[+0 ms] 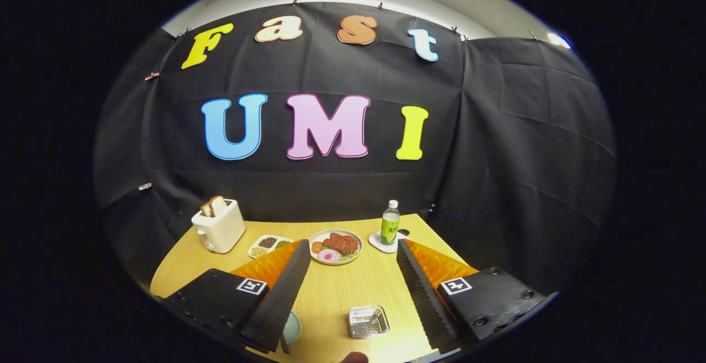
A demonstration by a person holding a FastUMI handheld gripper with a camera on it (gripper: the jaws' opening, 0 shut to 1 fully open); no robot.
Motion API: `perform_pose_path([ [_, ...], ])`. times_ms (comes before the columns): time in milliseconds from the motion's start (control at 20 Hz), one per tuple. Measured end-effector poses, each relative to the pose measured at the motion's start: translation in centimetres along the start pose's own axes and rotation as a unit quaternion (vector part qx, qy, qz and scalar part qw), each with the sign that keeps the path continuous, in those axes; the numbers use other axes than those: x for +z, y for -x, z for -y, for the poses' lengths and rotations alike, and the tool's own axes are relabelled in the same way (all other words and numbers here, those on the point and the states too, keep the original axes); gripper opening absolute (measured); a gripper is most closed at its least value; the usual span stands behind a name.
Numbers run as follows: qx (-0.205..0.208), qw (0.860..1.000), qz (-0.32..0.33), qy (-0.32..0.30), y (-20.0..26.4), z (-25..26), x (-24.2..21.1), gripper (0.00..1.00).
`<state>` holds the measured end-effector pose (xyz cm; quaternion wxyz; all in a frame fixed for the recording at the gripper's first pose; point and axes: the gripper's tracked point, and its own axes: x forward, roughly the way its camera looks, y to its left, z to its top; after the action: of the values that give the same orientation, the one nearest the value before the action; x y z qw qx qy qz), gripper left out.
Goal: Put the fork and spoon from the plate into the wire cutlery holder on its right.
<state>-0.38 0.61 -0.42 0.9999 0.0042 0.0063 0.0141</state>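
Above the table: we see the gripper (350, 247) held over a light wooden table (336, 297), looking across it to the black cloth wall.
Gripper state: we find the fingers spread wide apart, gripping nothing; bare tabletop shows between them.
Wire cutlery holder: we place the wire cutlery holder (368, 321) between the fingers, low and near us, closer to the right finger; it sits flat on the wood and looks empty.
Plate: we see only a pale green rim of the plate (292, 328) beside the left finger, which covers most of it; a dark slim handle crosses it there, and we cannot tell whether it is the fork or the spoon.
Open room: we note bare wood from the holder forward to a food plate (335, 246) that lies beyond the fingertips.
Far left: we mark a white toaster (219, 226) with bread slices near the table's left edge, and a divided tray (268, 245) just right of it.
Far right: we mark a green bottle (390, 223) upright on a white coaster (381, 243), near the back right corner.
Edges: we see the right edge slanting behind the right finger.
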Motion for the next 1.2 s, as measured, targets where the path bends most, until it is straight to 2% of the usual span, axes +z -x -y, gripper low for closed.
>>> perform_pose_path([
  [150,0.003,1.000,-0.016,-0.003,0.1,-1.5,-0.9,0.98],
  [250,0.012,0.999,-0.049,0.005,0.3,-3.7,-3.1,0.98],
  [350,0.026,0.994,-0.103,0.020,0.6,-6.5,-6.7,0.98],
  [600,0.094,0.970,-0.221,0.029,2.1,-14.5,-17.0,0.97],
  [900,0.101,0.947,-0.303,0.034,2.9,-15.9,-26.5,0.95],
  [1200,0.117,0.930,-0.347,0.035,1.8,-16.8,-31.9,0.80],
])
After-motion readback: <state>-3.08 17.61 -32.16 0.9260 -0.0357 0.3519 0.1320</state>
